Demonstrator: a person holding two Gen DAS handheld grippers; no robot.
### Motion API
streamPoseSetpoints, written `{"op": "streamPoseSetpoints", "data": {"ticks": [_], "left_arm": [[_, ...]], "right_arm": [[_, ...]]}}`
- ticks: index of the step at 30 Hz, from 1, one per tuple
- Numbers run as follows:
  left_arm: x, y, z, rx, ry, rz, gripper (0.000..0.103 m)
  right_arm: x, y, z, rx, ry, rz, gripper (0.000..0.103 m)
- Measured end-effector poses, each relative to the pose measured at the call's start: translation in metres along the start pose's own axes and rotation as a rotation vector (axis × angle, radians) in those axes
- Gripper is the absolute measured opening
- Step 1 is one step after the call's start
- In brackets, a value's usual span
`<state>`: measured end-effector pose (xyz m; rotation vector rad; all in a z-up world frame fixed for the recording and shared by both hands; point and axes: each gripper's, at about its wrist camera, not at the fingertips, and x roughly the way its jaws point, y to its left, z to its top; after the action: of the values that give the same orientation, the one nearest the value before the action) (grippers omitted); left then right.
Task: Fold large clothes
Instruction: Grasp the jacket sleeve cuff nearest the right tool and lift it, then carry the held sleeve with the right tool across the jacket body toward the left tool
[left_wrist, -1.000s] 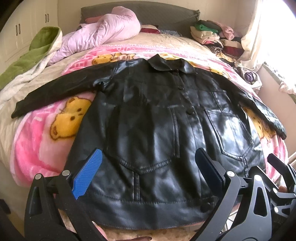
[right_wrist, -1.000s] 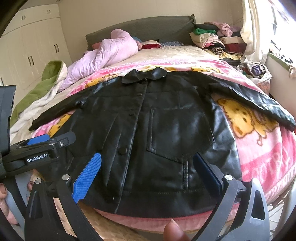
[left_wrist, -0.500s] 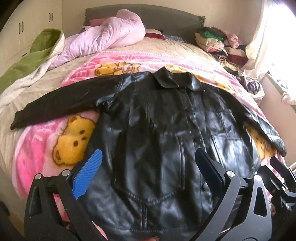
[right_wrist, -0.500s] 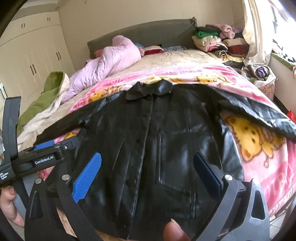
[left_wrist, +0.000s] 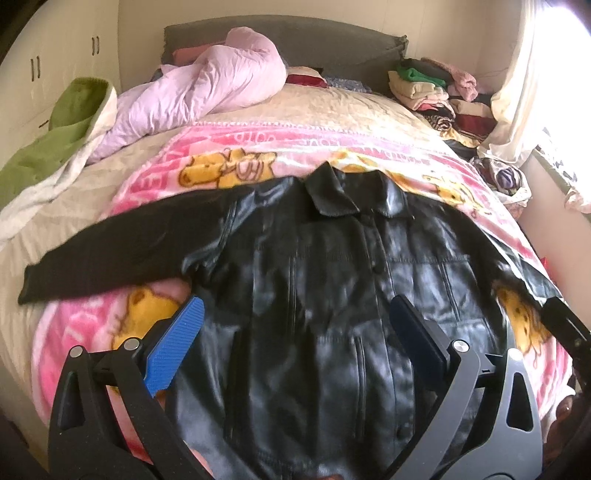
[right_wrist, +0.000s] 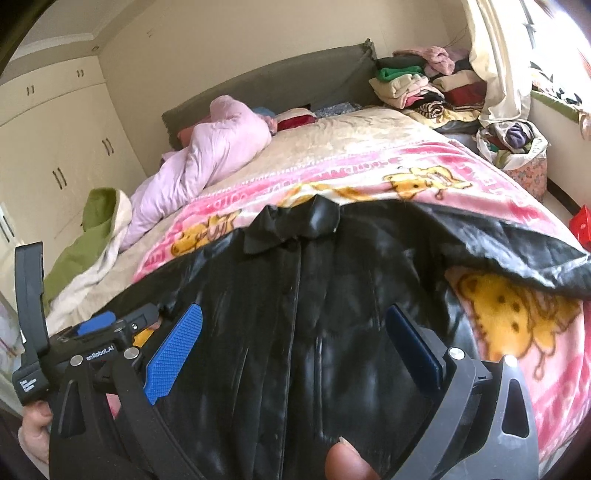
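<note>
A black leather jacket (left_wrist: 332, 295) lies front-up and buttoned on a pink cartoon blanket (left_wrist: 229, 170) that covers the near part of the bed (left_wrist: 332, 107). Its collar (left_wrist: 343, 192) points toward the headboard, and both sleeves are spread out to the sides, the left sleeve (left_wrist: 110, 251) reaching past the blanket's edge and the right sleeve (right_wrist: 517, 251) draped over the bed's far corner.

The shiny surface suggests a slick, fairly heavy material, stiffer than cloth; it will likely hold broad creases rather than crumple, and may slide between pads. The cuffs or the shoulder seams look like the best places to take hold, where the layers are thick enough to pinch.

The left tongs (left_wrist: 295, 343) hover over the jacket's lower front, spread wide and holding nothing. The right tongs (right_wrist: 291, 347) hang over the other front panel, equally wide and empty. A fingertip (right_wrist: 347, 461) shows at the bottom edge of the right view.

Further out, a rumpled lilac duvet (left_wrist: 207, 85) and a green-and-white blanket (left_wrist: 62, 136) lie toward the head and left side of the bed, well apart from the jacket. A stack of folded clothes (left_wrist: 436, 88) sits by the headboard at the right. None of these crowd the jacket; only the bed's edge limits room around the right sleeve.
</note>
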<state>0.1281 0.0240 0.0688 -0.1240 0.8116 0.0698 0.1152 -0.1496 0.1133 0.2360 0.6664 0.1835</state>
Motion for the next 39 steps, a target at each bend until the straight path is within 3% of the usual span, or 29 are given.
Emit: {"op": "streamPoseSetpoints", "data": {"ticks": [9,26,39], "left_arm": [[0.031,-0.023,0.043,0.01,0.016,-0.046,0.094],[0.097,-0.088,0.081,0.031,0.052,-0.095,0.094],[0.137,-0.14,0.077,0.061,0.098,-0.125,0.094]], "right_arm": [[0.014,-0.037,0.033,0.097,-0.036,-0.033,0.099],[0.028,-0.16,0.04,0.34,-0.087,-0.291,0.099],[0.005,-0.29,0.0,0.76,-0.134,-0.502,0.099]]}}
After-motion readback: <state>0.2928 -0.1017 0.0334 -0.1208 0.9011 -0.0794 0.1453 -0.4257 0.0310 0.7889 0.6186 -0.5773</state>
